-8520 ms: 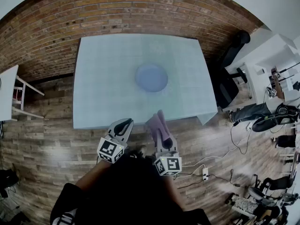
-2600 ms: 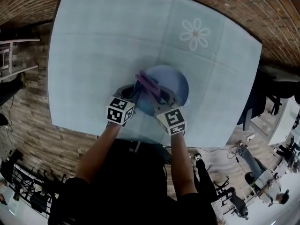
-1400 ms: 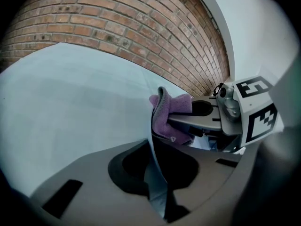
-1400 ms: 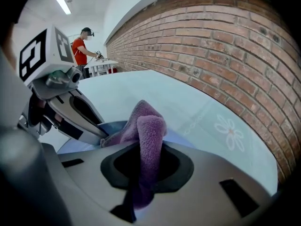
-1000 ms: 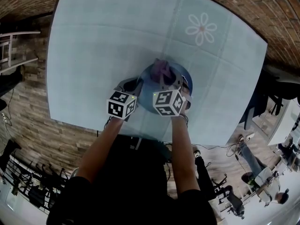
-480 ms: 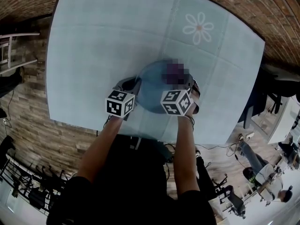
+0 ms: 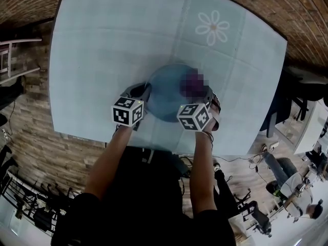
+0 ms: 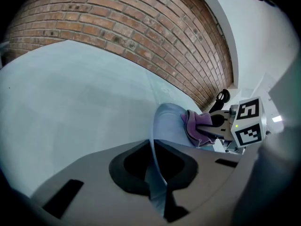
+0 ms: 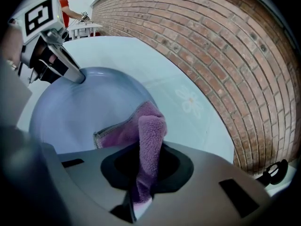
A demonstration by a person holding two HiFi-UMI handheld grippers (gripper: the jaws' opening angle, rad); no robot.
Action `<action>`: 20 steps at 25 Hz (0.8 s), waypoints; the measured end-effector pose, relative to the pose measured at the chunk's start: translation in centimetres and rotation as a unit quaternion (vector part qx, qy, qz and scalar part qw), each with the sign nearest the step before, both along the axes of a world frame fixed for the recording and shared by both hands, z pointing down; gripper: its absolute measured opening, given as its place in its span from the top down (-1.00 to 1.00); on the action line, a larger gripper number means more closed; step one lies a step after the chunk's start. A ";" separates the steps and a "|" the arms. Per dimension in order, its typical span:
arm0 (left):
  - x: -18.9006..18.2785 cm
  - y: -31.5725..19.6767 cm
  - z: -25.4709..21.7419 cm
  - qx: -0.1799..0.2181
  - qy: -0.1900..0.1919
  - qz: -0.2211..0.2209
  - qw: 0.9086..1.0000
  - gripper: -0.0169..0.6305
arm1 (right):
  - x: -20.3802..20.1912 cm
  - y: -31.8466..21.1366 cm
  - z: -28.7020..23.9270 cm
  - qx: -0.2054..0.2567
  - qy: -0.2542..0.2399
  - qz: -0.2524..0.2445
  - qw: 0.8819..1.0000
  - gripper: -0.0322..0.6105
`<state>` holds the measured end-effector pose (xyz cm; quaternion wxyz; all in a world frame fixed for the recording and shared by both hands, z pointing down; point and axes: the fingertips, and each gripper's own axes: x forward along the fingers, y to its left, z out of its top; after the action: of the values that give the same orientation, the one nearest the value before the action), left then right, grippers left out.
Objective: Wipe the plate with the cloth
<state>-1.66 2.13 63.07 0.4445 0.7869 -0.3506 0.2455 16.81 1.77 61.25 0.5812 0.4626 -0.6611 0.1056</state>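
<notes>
Tabletop (image 7: 102, 45) plate (image 7: 164, 94) bears cloth (image 9: 146, 131) pinched between right fingers (image 8: 209, 128).

Cloth (image 9: 143, 131) slid rightward across plate (image 9: 80, 112) (right tool (image 9: 140, 175)).

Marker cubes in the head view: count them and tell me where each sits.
2. One marker cube rides the left gripper at the plate's left rim; the other rides the right gripper at the plate's right side. None appears hidden.
</notes>
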 end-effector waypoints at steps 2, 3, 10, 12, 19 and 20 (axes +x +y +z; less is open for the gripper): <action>0.0 0.1 0.0 -0.001 0.000 -0.002 1.000 0.80 | 0.2 0.8 0.0 -0.006 0.001 0.002 1.000 0.70; 0.0 0.1 0.0 -0.001 0.001 -0.003 1.000 0.80 | 0.3 1.3 0.1 -0.008 0.003 0.002 1.000 0.70; -0.1 0.5 0.1 -0.007 0.006 -0.014 1.000 0.81 | 0.0 4.9 0.1 -0.031 0.002 -0.005 1.000 0.70; -0.1 0.6 0.1 -0.009 0.008 -0.016 1.000 0.81 | -0.2 5.7 0.1 -0.037 0.000 -0.009 0.999 0.70; 0.0 0.4 0.2 -0.007 0.006 -0.017 1.000 0.82 | -1.1 7.9 0.2 -0.057 -0.022 -0.008 0.998 0.70; 0.0 0.4 0.2 -0.007 0.006 -0.017 1.000 0.82 | -1.4 8.2 0.2 -0.060 -0.023 -0.010 0.998 0.70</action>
<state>-1.66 2.53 63.23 0.4565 0.7790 -0.3597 0.2352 15.42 9.92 61.44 0.5931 0.4180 -0.6715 0.1499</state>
